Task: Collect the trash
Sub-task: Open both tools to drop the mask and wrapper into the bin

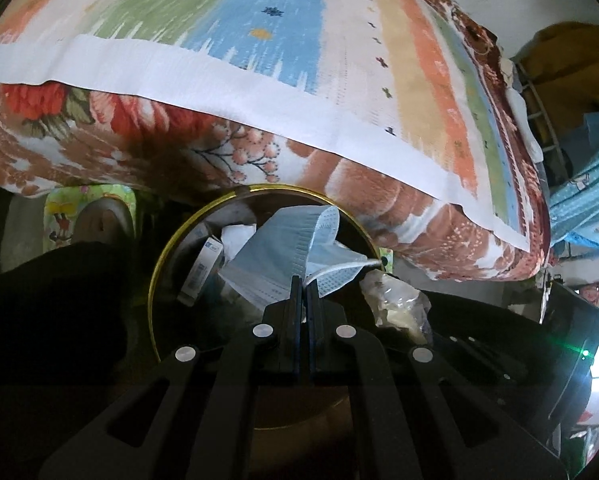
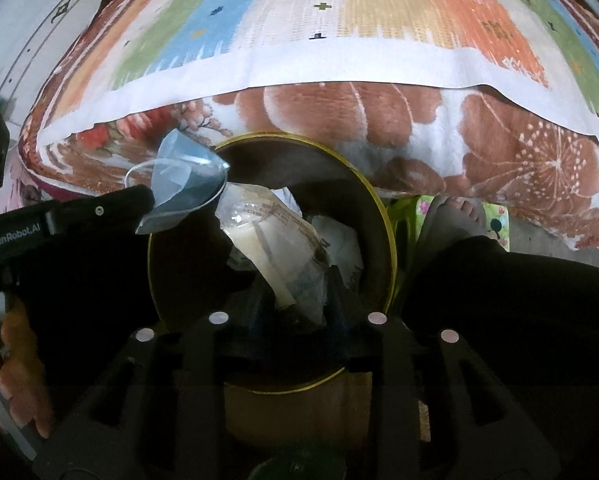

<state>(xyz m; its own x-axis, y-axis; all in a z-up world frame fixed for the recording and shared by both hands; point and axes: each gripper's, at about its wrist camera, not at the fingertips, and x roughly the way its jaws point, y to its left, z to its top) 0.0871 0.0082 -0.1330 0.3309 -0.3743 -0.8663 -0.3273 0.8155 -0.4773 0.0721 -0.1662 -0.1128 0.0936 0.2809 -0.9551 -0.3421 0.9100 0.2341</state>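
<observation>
Black linkage of my left gripper (image 1: 304,286) fills the bottom of the left wrist view, its jaws clenched on a blue face mask (image 1: 283,248) that hangs over the open bin (image 1: 159,272). In the right wrist view the same mask (image 2: 187,180) shows at the left of the frame, pinched at the tip of the left gripper (image 2: 149,204), right over the bin's gold rim (image 2: 391,248).

My right gripper (image 2: 297,300) sits at lower centre of its view, jaws set apart with a crumpled clear plastic bag (image 2: 275,248) between them. I cannot tell whether they grip the bag or it merely lies there; the bag (image 1: 395,304) also shows at centre right in the left wrist view, at the bin's edge.

I judge the step in hand to be the drop: both pieces of trash are above or inside the bin mouth. Inside already lie a small box (image 1: 203,268) and white paper (image 2: 339,240). Next I would release the left jaws with the mask fully inside the rim, since part of it overhangs the edge and an ear loop could catch. The bin stands on the floor against a bed (image 1: 339,60) with a striped cover.
</observation>
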